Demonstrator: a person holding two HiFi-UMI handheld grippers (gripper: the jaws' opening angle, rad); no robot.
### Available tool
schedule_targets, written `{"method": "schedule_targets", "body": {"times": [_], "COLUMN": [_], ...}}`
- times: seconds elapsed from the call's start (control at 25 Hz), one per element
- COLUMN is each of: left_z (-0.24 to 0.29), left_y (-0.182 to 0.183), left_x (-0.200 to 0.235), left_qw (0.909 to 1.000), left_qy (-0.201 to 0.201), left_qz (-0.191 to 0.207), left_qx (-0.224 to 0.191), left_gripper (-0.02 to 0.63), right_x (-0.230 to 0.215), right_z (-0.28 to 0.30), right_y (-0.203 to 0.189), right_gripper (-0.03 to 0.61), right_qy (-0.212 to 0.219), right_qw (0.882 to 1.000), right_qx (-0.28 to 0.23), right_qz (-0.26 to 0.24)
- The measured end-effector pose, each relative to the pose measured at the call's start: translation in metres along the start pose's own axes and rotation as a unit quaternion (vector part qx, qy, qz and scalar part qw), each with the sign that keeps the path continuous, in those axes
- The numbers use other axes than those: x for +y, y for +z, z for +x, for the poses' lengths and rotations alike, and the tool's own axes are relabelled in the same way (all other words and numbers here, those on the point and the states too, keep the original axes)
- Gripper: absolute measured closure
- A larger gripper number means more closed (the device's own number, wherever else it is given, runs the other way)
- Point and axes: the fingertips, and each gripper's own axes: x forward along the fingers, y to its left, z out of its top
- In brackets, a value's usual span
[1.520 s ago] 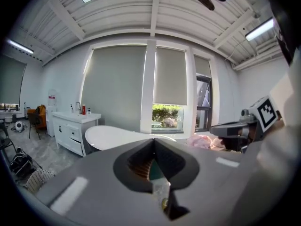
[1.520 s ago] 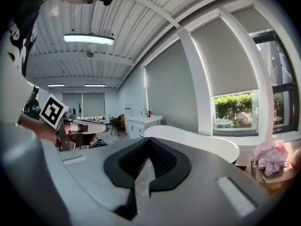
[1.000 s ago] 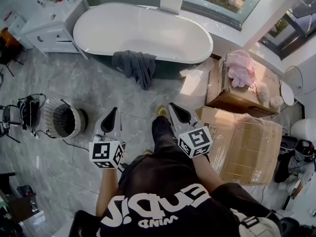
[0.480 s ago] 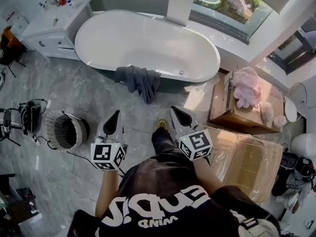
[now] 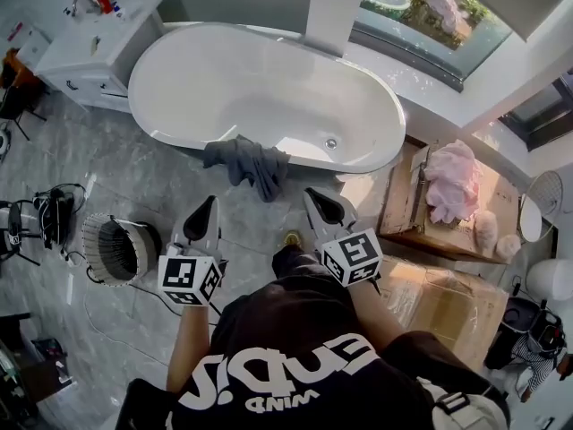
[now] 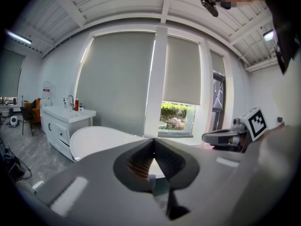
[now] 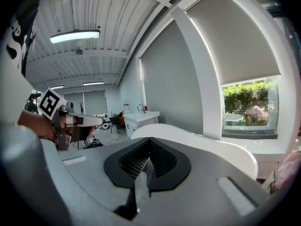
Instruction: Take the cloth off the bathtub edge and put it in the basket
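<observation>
Bearing square markers [image 5: 183,274], left tool [image 5: 212,200] and right tool [image 5: 309,193]; shirt lettering [image 5: 295,373] upside-down.

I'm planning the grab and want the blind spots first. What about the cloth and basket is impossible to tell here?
Cloth: in both gripper views it is hidden behind the bodies of the left gripper and right gripper.
Cloth's tub-side end: in the head view, folds hide how far it laps over the bathtub rim.
Basket bottom: too dark in the head view, and outside both gripper views.
Bottles on the vanity: too small in the head view.

cloth [image 5: 246,163] on bathtub [image 5: 269,97] edge, basket [image 5: 116,249] left
</observation>
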Motion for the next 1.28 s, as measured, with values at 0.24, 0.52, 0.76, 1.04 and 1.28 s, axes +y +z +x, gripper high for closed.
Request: {"method": "schedule_targets", "body": {"times": [0.24,0.52,0.76,1.04,1.28], "left_z": [0.051,0.079,0.111,0.145,0.164], "left_y": [0.017,0.022,0.032,0.047,0.056], "left_x": [0.012,0.034,0.062,0.089,0.097], "left_qw": [0.9997,0.9996,0.9998,0.9991,0.9965], "left_qy": [0.005,0.017,-0.001,-0.039,-0.083], "left_qz": [-0.017,-0.019,-0.017,-0.01,-0.011], "left_qx": [-0.016,-0.012,-0.011,-0.01,-0.006], "left_gripper": [0.615,0.615,0.615,0.615,0.615], "right_x": [-0.045,-0.058,-0.058,-0.061,-0.057], "right_z": [0.038,0.076,0.112,0.153,0.173], "right_y": [0.013,0.018,0.033,0.046,0.049], "right_gripper": [0.569,0.569,0.569,0.569,0.569], "right_qy": [0.012,0.026,0.014,-0.013,-0.036], "right_qw": [1.0,1.0,1.0,1.0,0.999], "right_qx": [0.007,0.018,0.013,0.009,0.012], "right_qz": [-0.003,-0.001,0.0,0.007,0.007]}}
